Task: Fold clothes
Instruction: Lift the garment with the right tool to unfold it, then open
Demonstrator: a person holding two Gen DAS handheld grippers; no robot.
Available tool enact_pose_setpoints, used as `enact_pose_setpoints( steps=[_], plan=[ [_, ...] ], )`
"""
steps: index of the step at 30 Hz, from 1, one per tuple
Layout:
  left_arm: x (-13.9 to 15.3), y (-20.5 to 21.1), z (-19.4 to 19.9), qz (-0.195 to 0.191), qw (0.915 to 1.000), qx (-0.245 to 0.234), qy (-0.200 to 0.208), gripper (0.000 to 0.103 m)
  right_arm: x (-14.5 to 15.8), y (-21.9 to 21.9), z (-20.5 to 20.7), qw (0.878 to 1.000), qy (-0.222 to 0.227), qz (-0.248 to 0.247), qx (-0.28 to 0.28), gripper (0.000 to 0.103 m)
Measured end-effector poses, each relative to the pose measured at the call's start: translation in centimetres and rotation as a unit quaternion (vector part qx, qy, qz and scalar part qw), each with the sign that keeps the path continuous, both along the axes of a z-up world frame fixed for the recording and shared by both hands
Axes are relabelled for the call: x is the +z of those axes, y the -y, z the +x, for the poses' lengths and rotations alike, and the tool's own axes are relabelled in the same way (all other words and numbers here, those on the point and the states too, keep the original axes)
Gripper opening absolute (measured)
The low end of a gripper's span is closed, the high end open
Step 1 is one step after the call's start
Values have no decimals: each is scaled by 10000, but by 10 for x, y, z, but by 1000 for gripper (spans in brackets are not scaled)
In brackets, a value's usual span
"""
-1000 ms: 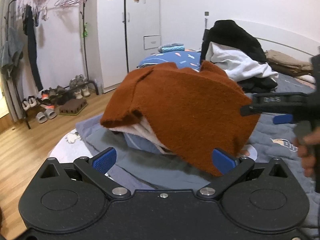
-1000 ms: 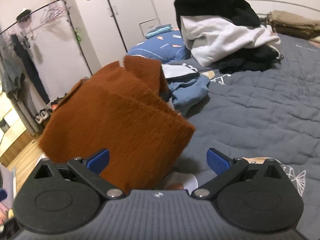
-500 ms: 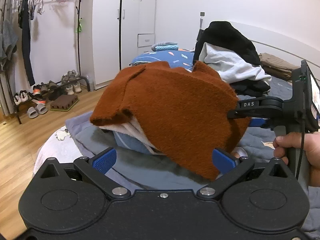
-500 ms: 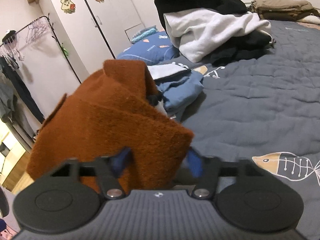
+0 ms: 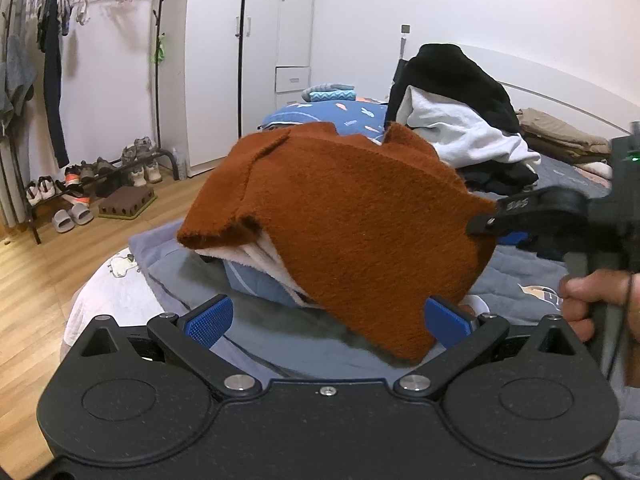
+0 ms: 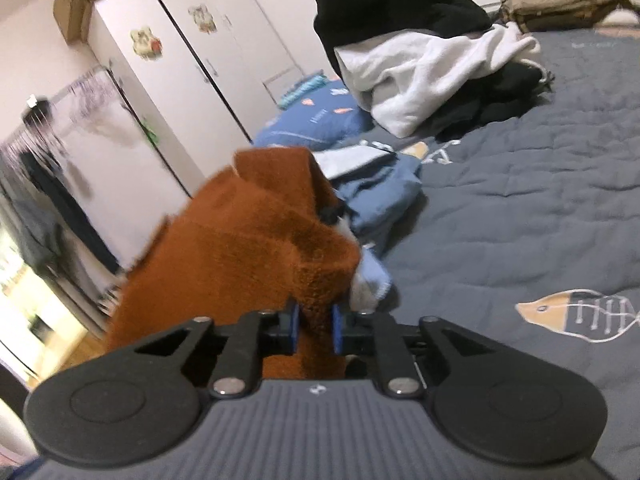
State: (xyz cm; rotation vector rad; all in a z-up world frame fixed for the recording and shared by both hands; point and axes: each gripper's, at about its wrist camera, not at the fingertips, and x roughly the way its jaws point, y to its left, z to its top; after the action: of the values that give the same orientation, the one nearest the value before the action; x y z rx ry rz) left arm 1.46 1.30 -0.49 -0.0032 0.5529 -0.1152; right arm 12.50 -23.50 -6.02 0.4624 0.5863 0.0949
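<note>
A fuzzy brown garment [image 5: 360, 232] with a white lining is held up over the bed, loosely folded. In the left wrist view my right gripper [image 5: 486, 226] comes in from the right and bites the garment's right edge; a hand [image 5: 592, 288] holds its grip. The right wrist view shows its jaws closing, with a fold of the brown garment [image 6: 248, 264] squeezed between the blue pads of the right gripper [image 6: 315, 328]. My left gripper [image 5: 328, 318] is open below the garment. The garment's lower corner hangs near its right pad [image 5: 446, 316], not pinched.
Blue clothes [image 6: 380, 196] lie on the grey quilt [image 6: 520, 220] under the garment. A heap of black and white clothes [image 5: 460, 120] and folded tan clothes [image 6: 560, 4] sit farther back. A shoe rack [image 5: 92, 176] and a wardrobe [image 5: 256, 60] stand off the bed to the left.
My right gripper's jaws went from wide open to pinched on the brown garment's edge, and it rolled a little. The left gripper stayed open in place.
</note>
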Motion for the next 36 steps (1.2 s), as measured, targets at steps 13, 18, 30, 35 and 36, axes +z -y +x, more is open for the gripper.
enact_pose_setpoints(
  steps=[13,18,30,35,36],
  plan=[
    [-2,3,3,-52,9999,-44,-85,103,-4,1,-4,9987,152,446,-214,11],
    [-2,5,2,23,10000,-56,-61,103,23,19,-32,9946,538,812,-370,9],
    [1,15,-7,183,9998,-83,22,103,76,109,-133,9841,685,1324,-964,9],
    [2,26,-14,322,9991,-239,105,103,82,146,-178,9795,737,1304,-1350,9],
    [2,29,-15,344,9990,-270,126,103,84,154,-187,9778,765,1304,-1451,9]
  ],
)
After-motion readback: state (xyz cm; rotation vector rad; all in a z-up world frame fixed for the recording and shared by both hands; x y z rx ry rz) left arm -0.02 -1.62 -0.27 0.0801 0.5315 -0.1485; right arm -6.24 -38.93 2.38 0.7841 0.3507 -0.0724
